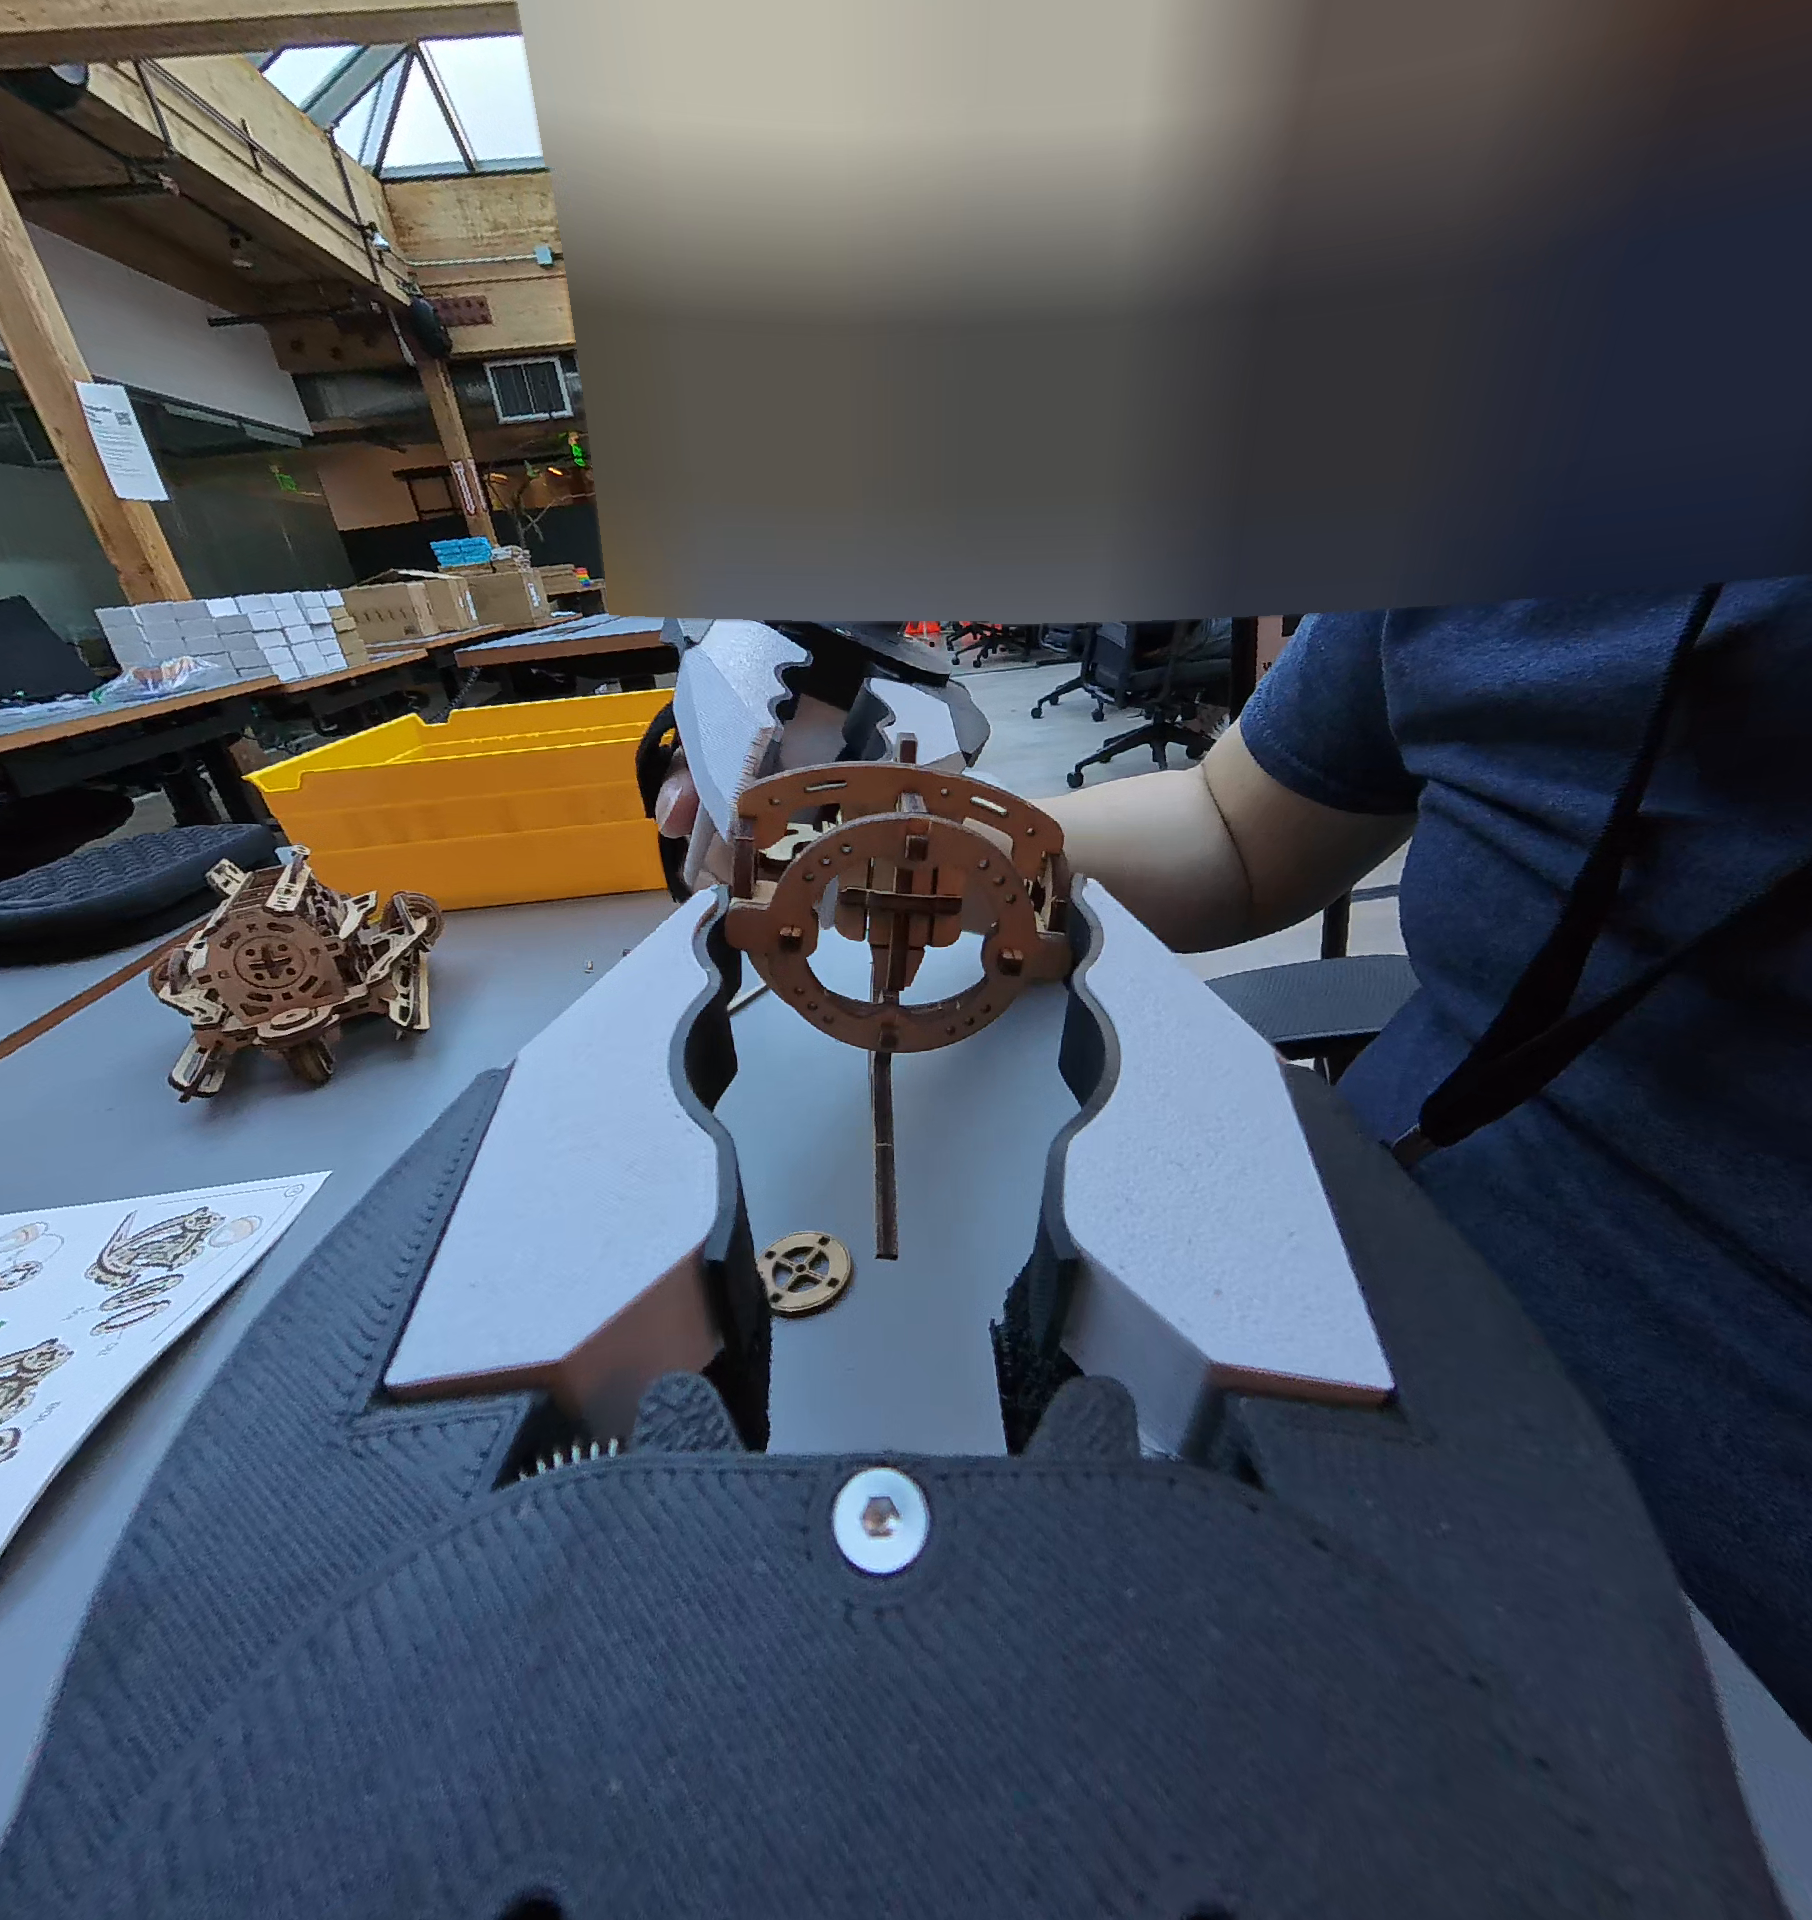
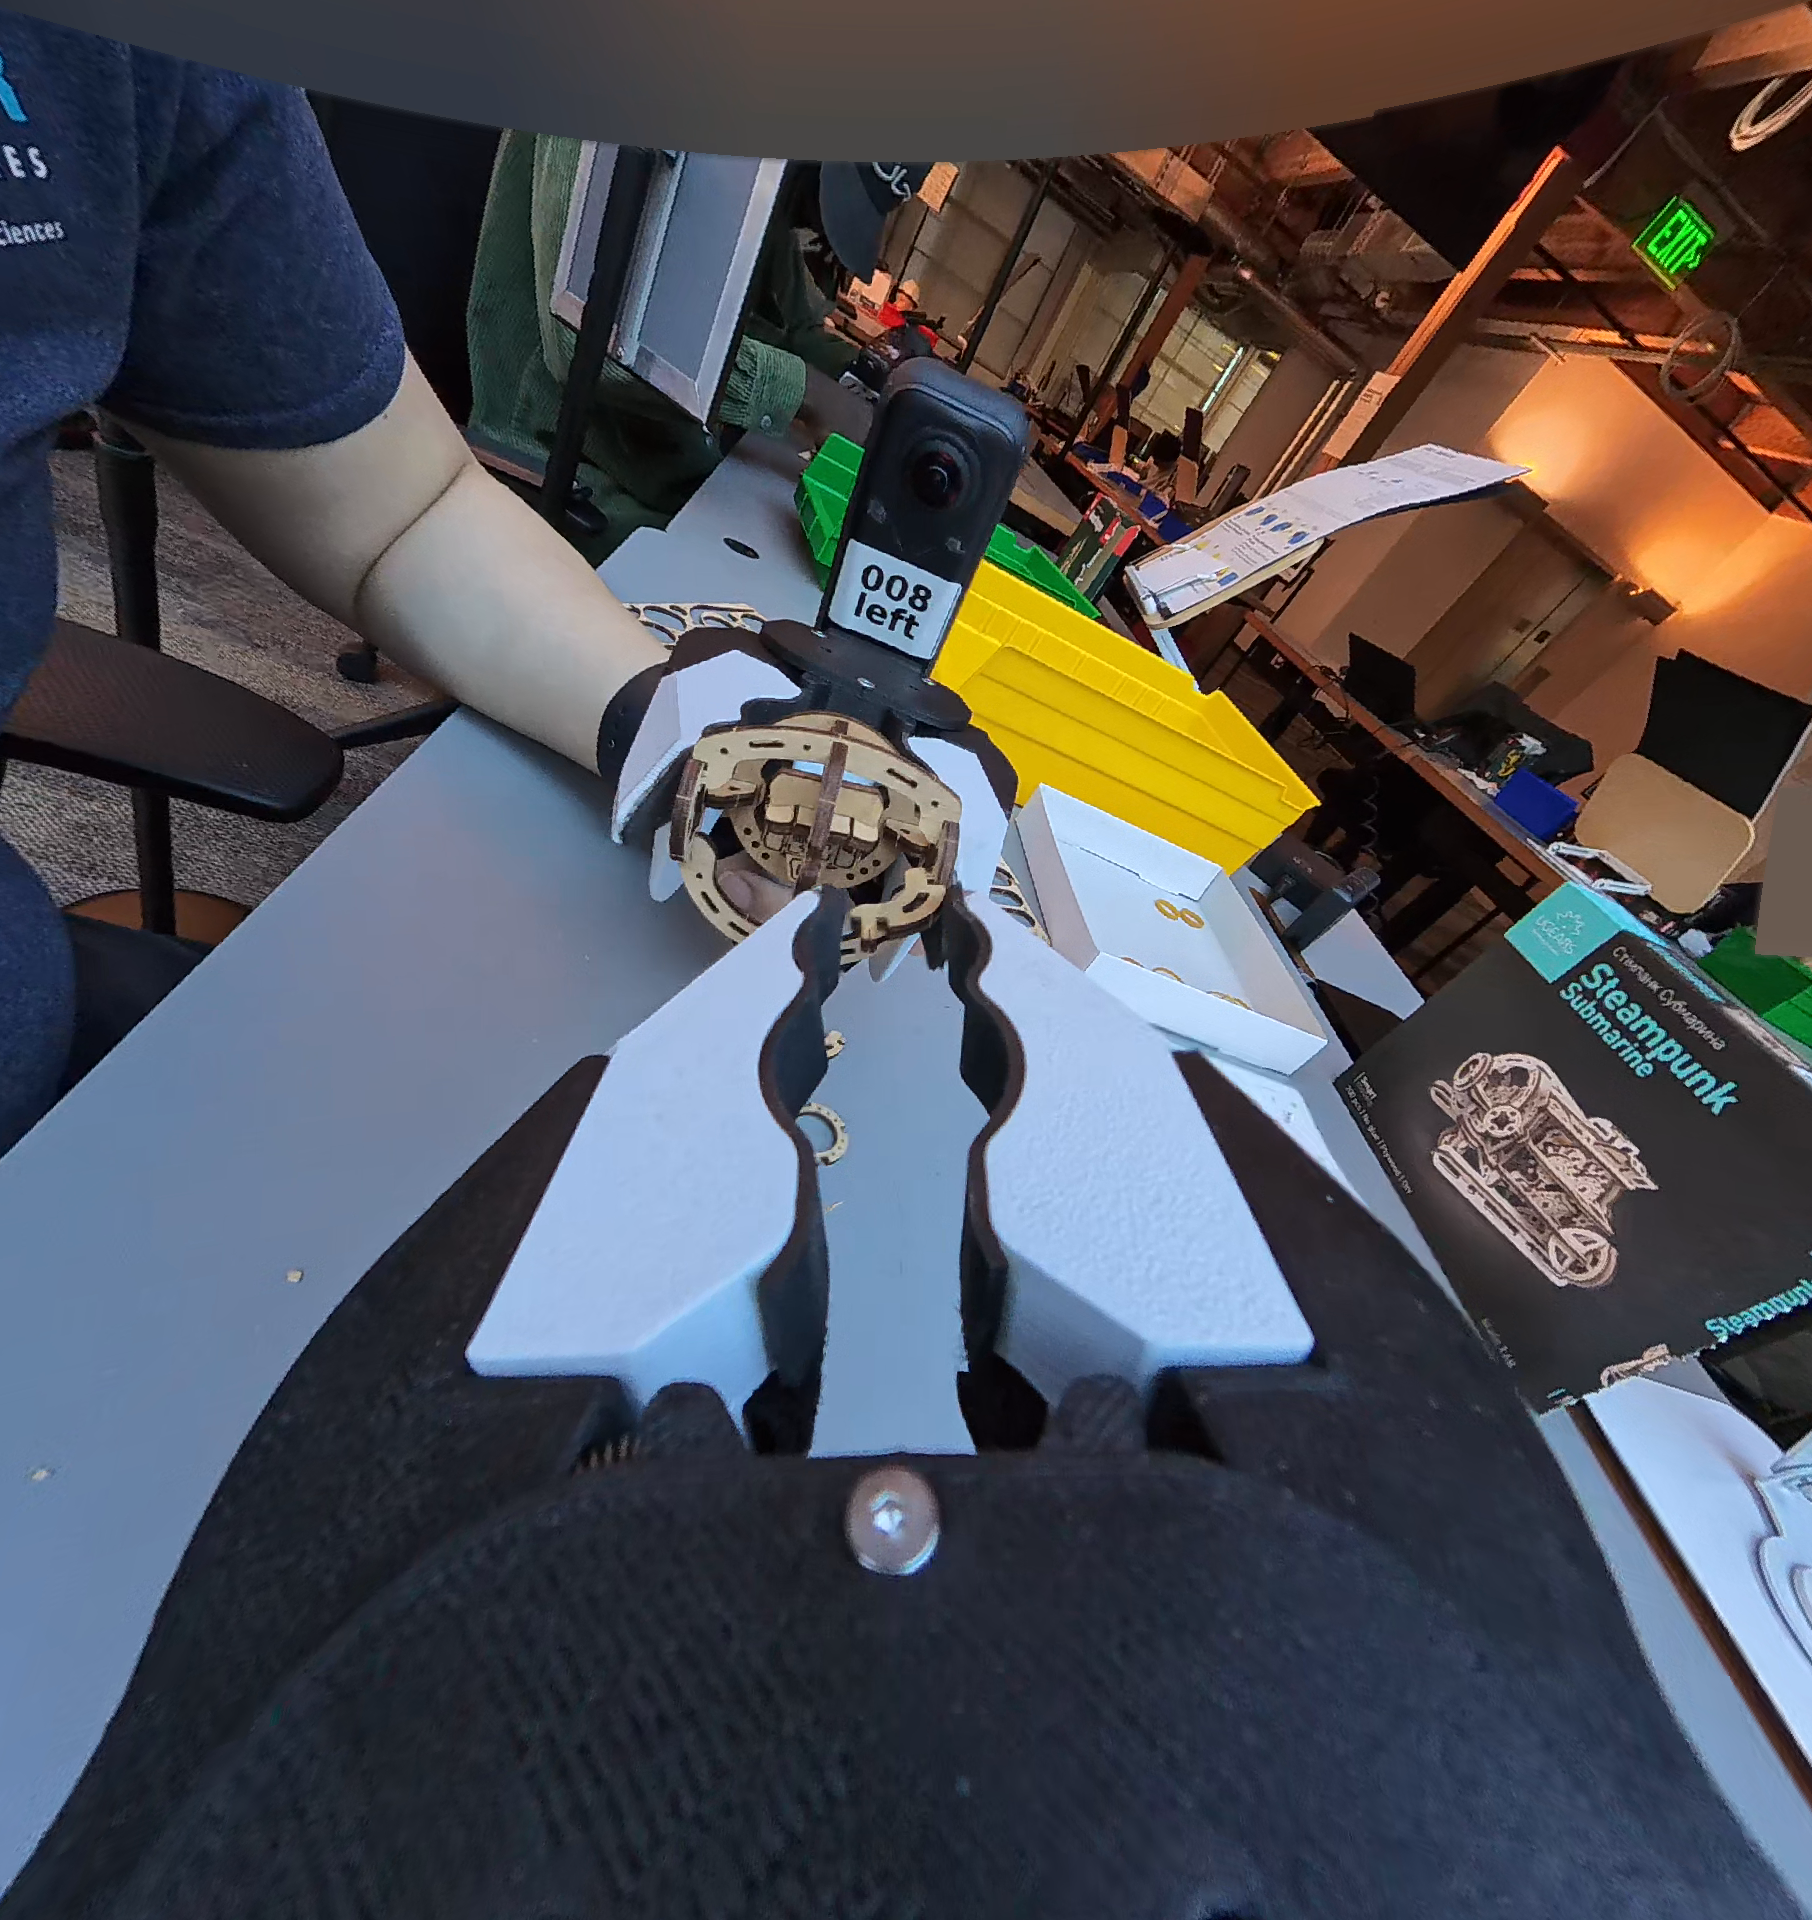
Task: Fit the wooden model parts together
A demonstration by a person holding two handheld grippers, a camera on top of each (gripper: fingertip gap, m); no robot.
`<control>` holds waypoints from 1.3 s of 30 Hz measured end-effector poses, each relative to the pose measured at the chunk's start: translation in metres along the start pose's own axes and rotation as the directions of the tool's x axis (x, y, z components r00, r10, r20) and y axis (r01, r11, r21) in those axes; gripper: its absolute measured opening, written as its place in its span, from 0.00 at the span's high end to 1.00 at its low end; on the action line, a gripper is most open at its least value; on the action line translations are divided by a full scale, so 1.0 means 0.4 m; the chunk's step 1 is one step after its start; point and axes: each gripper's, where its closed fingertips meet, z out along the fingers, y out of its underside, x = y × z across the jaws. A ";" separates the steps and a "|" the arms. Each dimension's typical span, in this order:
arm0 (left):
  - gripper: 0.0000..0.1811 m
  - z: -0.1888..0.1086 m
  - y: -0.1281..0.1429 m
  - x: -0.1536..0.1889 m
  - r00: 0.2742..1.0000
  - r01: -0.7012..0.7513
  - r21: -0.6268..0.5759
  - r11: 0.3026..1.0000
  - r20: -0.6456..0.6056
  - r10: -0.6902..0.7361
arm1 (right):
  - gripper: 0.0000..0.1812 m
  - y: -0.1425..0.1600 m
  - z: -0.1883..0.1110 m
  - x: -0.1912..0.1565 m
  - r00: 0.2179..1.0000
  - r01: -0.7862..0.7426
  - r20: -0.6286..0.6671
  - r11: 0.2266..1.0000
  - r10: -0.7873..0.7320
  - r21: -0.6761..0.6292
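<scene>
Holding the wooden ring cage [image 1: 886, 971] off the surface [image 1: 528, 987], clamped by its outer ring between the tips of the left tongs [image 1: 897, 914], one tip pressing on each side of the rim. Meeting it from the far side with the right tongs [image 2: 881, 920], narrowed around a curved strip at the cage's lower edge and seemingly pinching it; contact not entirely clear in the right wrist view.

Dangling a thin wooden axle [image 1: 884, 1143] from the cage centre, down between the left tongs' fingers. Leaving a small spoked wheel [image 1: 802, 1273] lying on the surface below, between the same fingers. Sitting well off to the left of the left tongs: a finished wooden sub-assembly [image 1: 289, 966], an instruction sheet [image 1: 102, 1309], a yellow bin [image 1: 466, 800].

Judging the handling: likely dealing with thin laser-cut plywood, very light, stiff across the flat yet brittle at tabs and slots, so probably snapping under a hard squeeze or a twist. Best taking hold on the solid outer ring, across its width, avoiding the crossed centre pieces and the slender axle. Pressing straight along the slot, never levering.
</scene>
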 end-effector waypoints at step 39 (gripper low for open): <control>0.66 -0.023 0.025 -0.052 0.997 0.016 -0.067 0.998 0.076 -0.011 | 0.85 0.046 -0.008 0.063 0.966 -0.256 -0.049 0.966 0.255 -0.013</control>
